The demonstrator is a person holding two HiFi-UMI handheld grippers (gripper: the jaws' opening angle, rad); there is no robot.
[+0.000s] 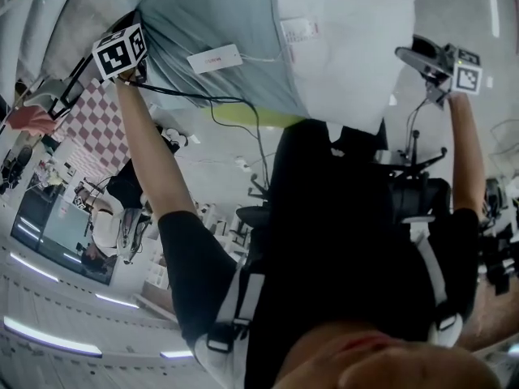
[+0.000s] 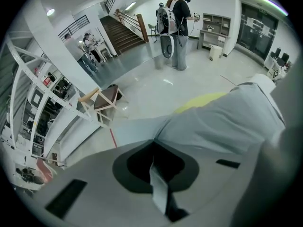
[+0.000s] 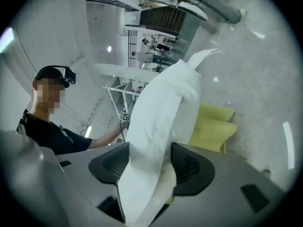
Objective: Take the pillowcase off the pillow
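Note:
A white pillow (image 1: 349, 47) hangs in front of me, its left part still in a pale blue-grey pillowcase (image 1: 219, 31) that bears a white label. My left gripper (image 1: 146, 39) is at the pillowcase's left end, shut on a fold of the pillowcase (image 2: 227, 122); in the left gripper view a strip of that cloth sits pinched in the left gripper (image 2: 156, 162). My right gripper (image 1: 409, 55) is at the bare pillow's right end. In the right gripper view the pillow (image 3: 161, 112) runs between the parted pads of the right gripper (image 3: 147, 167), which do not squeeze it.
A yellow cloth (image 3: 215, 126) lies on the floor below the pillow. A black office chair (image 1: 413, 185) and cables stand near my legs. A wooden chair (image 2: 104, 98), white racks, a staircase (image 2: 123, 32) and a standing person (image 2: 177, 22) are further off.

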